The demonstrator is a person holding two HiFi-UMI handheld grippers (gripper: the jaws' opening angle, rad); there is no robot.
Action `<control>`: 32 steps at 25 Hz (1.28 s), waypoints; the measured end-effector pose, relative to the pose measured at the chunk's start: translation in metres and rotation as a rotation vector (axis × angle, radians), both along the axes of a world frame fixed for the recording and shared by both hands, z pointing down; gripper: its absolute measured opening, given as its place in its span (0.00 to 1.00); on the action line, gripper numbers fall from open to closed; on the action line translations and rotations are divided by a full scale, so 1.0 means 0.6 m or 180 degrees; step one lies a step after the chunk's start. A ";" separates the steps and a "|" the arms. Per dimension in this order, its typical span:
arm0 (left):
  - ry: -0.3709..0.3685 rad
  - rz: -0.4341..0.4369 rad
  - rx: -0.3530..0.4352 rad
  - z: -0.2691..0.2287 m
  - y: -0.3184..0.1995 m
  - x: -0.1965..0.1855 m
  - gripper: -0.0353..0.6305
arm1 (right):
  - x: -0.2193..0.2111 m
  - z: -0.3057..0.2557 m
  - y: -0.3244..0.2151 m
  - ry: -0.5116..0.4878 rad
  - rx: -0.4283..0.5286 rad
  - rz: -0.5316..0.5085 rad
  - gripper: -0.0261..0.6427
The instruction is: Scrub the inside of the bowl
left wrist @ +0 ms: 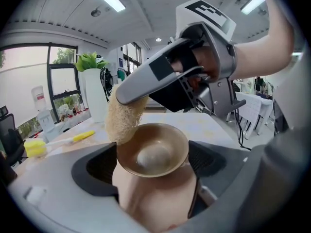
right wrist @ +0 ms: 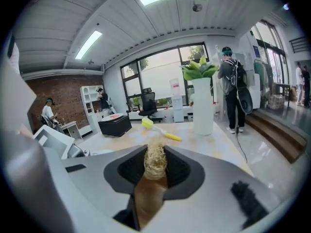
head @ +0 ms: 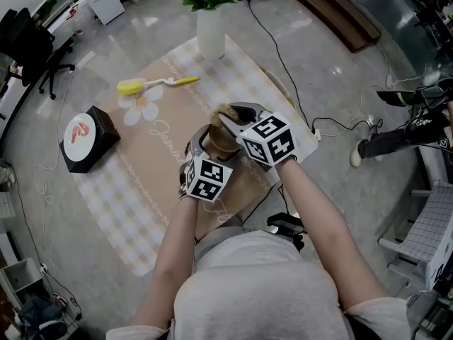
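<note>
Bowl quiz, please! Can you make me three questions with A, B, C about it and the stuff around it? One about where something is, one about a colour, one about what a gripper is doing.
1. Where is the bowl?
A. Held by the left gripper, between its fingers
B. On the floor
C. On a chair

2. What colour is the brush lying on the mat?
A. Red
B. Yellow
C. Blue

3. What is the right gripper doing?
A. Hanging open and empty
B. Shut on the scrubber
C. Shut on the brush

Answers:
1. A, the left gripper view shows the bowl pinched there.
2. B, its head and handle end are yellow.
3. B, the right gripper view shows straw-coloured fibres between its fingers.
</note>
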State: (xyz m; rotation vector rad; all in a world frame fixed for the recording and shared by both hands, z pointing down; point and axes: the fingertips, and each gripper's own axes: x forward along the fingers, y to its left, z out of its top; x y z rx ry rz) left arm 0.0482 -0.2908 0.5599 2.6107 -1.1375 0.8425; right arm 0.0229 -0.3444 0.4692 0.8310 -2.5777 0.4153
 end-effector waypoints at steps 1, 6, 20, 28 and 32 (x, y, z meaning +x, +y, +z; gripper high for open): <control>-0.0002 0.0000 0.0001 0.000 0.000 0.000 0.75 | -0.002 0.003 -0.001 -0.0003 -0.0032 -0.0010 0.19; 0.0000 0.0002 0.0009 0.000 0.001 -0.001 0.75 | -0.005 0.016 -0.006 0.0080 -0.0080 -0.0044 0.19; -0.0009 0.0008 -0.0013 0.001 0.001 -0.002 0.75 | 0.038 0.013 -0.033 0.0228 -0.0061 0.0108 0.19; -0.0008 0.0007 -0.0023 0.005 0.001 -0.004 0.75 | 0.078 0.017 -0.027 0.0310 -0.0082 0.0199 0.19; -0.0007 0.0010 -0.0030 0.005 0.000 -0.004 0.75 | 0.096 0.018 -0.015 0.0366 -0.0104 0.0187 0.19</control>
